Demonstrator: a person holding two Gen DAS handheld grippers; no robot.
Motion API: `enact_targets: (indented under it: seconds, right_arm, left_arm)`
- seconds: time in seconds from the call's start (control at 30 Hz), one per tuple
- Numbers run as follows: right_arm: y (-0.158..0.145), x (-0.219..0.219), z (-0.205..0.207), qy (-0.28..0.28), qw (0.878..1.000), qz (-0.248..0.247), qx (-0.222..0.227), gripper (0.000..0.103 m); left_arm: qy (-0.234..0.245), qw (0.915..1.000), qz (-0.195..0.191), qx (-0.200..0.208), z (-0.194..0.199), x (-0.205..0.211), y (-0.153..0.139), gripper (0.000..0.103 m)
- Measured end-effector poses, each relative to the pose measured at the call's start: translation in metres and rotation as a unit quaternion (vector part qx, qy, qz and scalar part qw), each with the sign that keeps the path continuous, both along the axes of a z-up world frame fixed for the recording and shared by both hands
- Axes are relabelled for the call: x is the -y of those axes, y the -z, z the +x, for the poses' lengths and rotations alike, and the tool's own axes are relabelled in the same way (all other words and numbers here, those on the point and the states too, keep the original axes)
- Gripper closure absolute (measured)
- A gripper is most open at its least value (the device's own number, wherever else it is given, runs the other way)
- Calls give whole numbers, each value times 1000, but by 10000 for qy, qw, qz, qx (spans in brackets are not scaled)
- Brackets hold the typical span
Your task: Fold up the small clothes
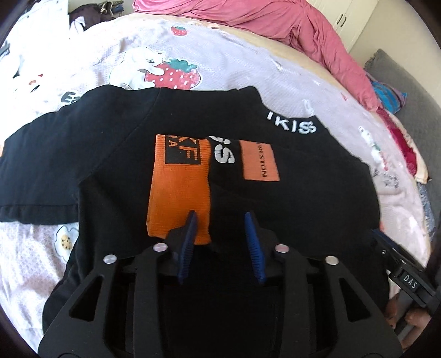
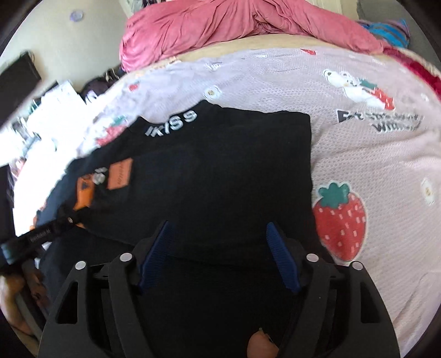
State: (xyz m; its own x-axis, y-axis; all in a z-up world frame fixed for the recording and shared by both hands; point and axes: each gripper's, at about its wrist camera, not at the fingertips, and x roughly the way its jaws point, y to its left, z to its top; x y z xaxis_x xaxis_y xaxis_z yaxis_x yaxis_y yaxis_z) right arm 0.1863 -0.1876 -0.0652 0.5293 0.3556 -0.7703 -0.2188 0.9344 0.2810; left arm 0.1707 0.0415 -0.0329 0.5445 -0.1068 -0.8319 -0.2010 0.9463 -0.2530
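Bed sheet (image 2: 372,154), pale pink with strawberry print, spreads wide and bare to the right of the work. Pink duvet (image 2: 220,24) bunched along the far edge. Black top (image 1: 193,115) lies flat mid-sheet, collar lettering away, right side folded in with a straight edge, left sleeve spread toward the sheet's left margin. Orange cuff (image 1: 179,187) lies on its chest. Left gripper (image 1: 220,217): jaws parted, one tip over the cuff, nothing gripped. Right gripper (image 2: 217,228): jaws wide above the hem, released.
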Motion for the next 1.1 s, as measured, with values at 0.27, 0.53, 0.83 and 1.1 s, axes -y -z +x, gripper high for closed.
enact_targets:
  seconds: [0.27, 0.53, 0.83, 1.1]
  right_arm:
    - [-27, -1, -16, 144, 9978, -71, 641, 27]
    - [-51, -15, -31, -4, 9939, -50, 1103, 4]
    - [-70, -43, -39, -185, 9925, -110, 1207, 4]
    - [-75, -78, -49, -386, 9922, -211, 1163, 4]
  left_arm:
    - [-92, 9999, 91, 74, -20, -4, -17, 31]
    - [-406, 9988, 209, 161, -51, -30, -32, 11]
    - [-701, 9967, 274, 292, -76, -61, -41, 10]
    - [-1106, 9932, 83, 361, -90, -98, -41, 10]
